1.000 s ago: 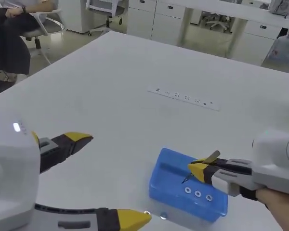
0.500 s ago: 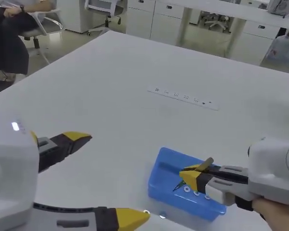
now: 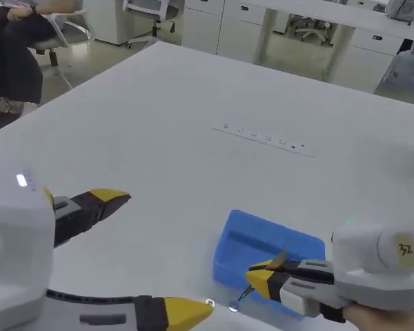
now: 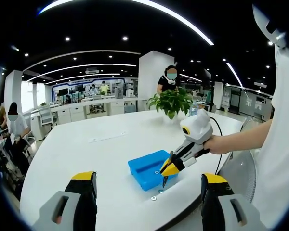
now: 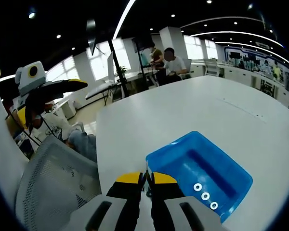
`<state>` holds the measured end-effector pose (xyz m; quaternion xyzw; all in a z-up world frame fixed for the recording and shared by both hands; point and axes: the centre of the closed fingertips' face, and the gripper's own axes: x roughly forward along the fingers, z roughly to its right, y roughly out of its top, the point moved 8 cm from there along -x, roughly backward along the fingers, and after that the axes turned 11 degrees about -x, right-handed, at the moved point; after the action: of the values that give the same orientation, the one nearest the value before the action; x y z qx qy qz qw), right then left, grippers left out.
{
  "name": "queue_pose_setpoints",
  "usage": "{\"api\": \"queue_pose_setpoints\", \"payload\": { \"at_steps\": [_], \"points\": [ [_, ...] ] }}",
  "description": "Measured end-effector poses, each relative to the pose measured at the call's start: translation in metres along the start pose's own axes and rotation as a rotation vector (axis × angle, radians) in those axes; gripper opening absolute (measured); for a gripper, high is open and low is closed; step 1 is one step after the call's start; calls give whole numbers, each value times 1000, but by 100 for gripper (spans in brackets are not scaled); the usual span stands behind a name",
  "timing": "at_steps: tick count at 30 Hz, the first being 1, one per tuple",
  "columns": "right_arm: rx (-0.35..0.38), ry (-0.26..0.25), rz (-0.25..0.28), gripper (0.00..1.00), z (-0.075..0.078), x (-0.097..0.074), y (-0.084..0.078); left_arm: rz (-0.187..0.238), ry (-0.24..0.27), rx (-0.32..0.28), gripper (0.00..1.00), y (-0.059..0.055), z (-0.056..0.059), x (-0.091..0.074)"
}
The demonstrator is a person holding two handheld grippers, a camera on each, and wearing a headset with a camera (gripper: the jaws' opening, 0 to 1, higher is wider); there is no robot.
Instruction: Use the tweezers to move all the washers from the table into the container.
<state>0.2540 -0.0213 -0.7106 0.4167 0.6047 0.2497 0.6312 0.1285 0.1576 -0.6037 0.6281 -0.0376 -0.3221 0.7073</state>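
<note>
A blue container (image 3: 259, 239) sits near the table's front edge. Three washers (image 5: 205, 196) lie in a row inside the container (image 5: 202, 166). Two more washers (image 3: 233, 309) lie on the white table just in front of it, also seen as washers (image 4: 154, 198). My right gripper (image 3: 262, 279) is shut on thin tweezers (image 3: 243, 295), whose tips point down at those loose washers. It reaches in from the right as the right gripper (image 4: 171, 166), beside the container (image 4: 145, 168). My left gripper (image 3: 152, 255) stands open to the left, holding nothing.
A power strip (image 3: 262, 138) is set into the table's middle. Office chairs and a seated person (image 3: 14, 41) are at the far left. A potted plant (image 4: 171, 102) stands at the table's far end, with a mesh chair (image 5: 53, 187) by the near edge.
My right gripper has moved with the tweezers from above the container toward its front, down near the loose washers on the table. The left gripper has stayed put.
</note>
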Motion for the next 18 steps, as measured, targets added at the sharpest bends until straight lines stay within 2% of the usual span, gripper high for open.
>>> {"api": "queue_pose_setpoints", "payload": {
  "at_steps": [2,7,18],
  "points": [
    [0,5,-16,3,0,4,-4,-1,-2,0,91,0,0,0],
    [21,13,-12,3,2,9,-7,-6,-5,-1,91,0,0,1],
    [-2,26,-34,3,0,16,-12,-9,-10,-2,91,1,0,3]
  ]
}}
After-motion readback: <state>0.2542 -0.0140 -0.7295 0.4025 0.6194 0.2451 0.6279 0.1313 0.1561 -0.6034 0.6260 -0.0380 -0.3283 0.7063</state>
